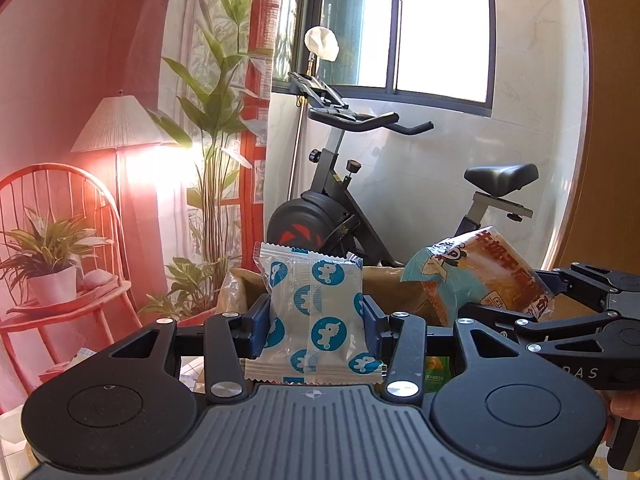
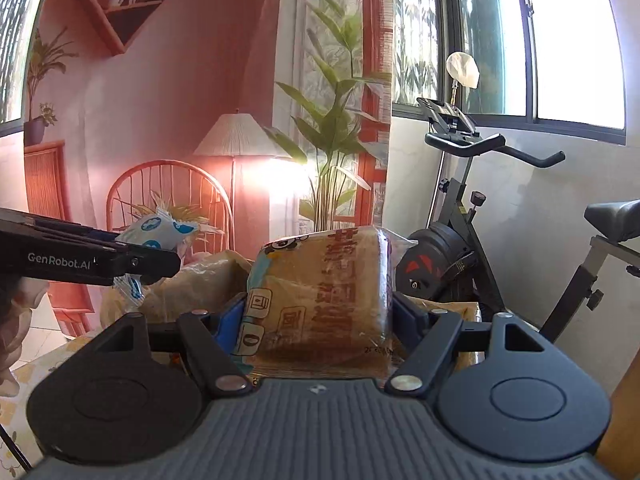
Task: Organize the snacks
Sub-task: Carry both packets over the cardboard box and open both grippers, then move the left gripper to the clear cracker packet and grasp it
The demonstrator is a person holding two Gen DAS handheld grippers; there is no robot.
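Note:
My left gripper (image 1: pixel 316 320) is shut on a clear snack packet with blue round logos (image 1: pixel 316 312), held upright in the air. My right gripper (image 2: pixel 320 316) is shut on an orange bread packet with a cartoon and red characters (image 2: pixel 320 288), also held up. In the left wrist view the right gripper (image 1: pixel 532 304) and its bread packet (image 1: pixel 480 276) are close at the right. In the right wrist view the left gripper (image 2: pixel 132 258) and its blue-logo packet (image 2: pixel 156 232) are at the left. A brown cardboard box (image 1: pixel 392 288) stands just behind and below both packets; it also shows in the right wrist view (image 2: pixel 208 284).
An exercise bike (image 1: pixel 360 200) stands behind the box by the window wall. A red chair with a potted plant (image 1: pixel 52 272), a floor lamp (image 1: pixel 116 128) and a tall plant (image 1: pixel 216 120) are to the left. A patterned tabletop (image 2: pixel 24 380) lies below. A green packet (image 1: pixel 436 372) shows under the left gripper.

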